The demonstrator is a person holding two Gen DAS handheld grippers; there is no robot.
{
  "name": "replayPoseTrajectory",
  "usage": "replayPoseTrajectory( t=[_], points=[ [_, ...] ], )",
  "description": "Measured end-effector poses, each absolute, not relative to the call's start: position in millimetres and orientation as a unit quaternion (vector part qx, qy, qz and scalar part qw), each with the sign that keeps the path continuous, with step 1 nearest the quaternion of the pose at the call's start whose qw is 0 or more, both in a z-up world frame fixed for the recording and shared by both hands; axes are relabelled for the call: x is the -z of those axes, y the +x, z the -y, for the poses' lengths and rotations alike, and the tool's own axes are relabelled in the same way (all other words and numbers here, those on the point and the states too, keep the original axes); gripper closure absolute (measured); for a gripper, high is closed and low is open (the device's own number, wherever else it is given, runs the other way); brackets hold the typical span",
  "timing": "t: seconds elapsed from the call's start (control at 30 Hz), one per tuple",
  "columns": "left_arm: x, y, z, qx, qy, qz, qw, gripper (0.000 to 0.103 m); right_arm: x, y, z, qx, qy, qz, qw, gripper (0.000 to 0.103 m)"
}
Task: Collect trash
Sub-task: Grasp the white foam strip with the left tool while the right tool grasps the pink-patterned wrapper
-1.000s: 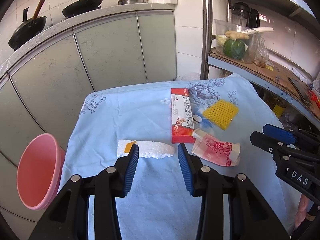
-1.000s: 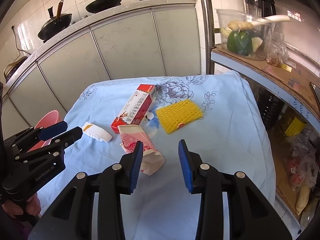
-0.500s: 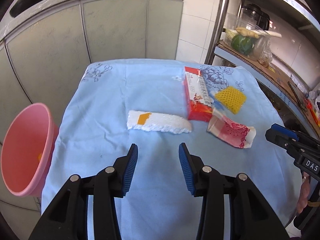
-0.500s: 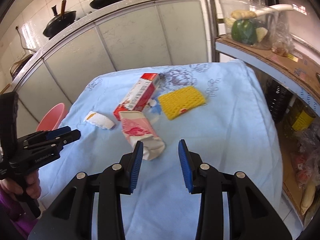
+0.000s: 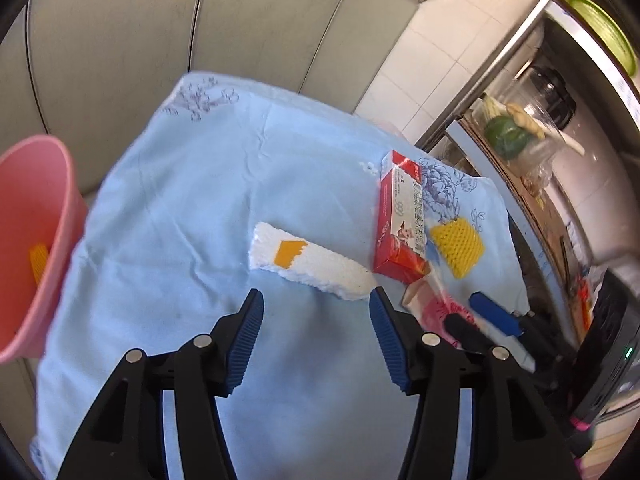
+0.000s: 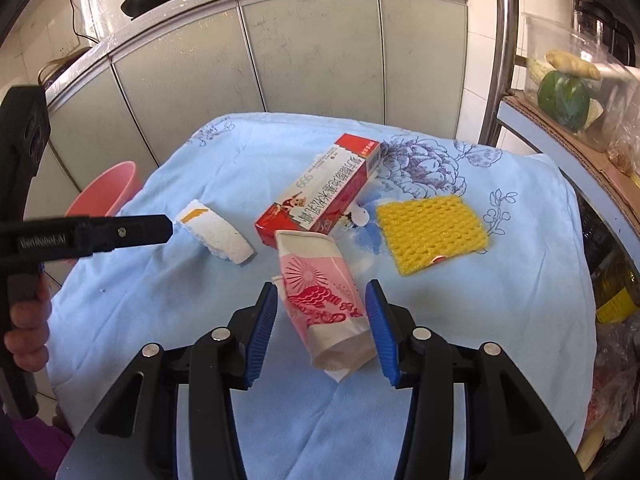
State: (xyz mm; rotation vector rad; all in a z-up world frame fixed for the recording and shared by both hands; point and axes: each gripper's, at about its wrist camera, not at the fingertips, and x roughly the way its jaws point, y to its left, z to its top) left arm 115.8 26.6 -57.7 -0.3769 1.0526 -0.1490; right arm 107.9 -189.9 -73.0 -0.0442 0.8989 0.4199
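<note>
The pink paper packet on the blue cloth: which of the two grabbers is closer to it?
The right. The right gripper has its open jaws on either side of the pink paper packet, not yet pressing it. The left gripper hangs open in front of the white foam strip, off to the packet's side.

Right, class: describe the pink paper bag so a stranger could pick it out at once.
Find the blue cloth on the table. Nearest the right gripper, between its open fingers, lies the paper bag, crumpled, pink with a red print. The red box behind it is stiff, the yellow net meshed.
</note>
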Motion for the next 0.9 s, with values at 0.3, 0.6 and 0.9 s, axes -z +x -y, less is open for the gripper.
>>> replayPoseTrajectory(
  t=[0.3, 0.6, 0.9],
  points=[
    [82, 160, -22, 0.008, -0.238, -0.549, 0.801, 0.049, 80, 106, 201, -0.204, 0.017, -0.443, 0.873, 0.064],
    [81, 179, 2, -0.047, -0.175, -0.552, 0.814, 0.049, 77, 90, 203, -0.206, 0.029, -0.442, 0.872, 0.070],
    [79, 170, 7, -0.028, -0.136, -0.549, 0.824, 0.061, 71, 81, 206, -0.199, 0.033, -0.432, 0.879, 0.070]
  ],
)
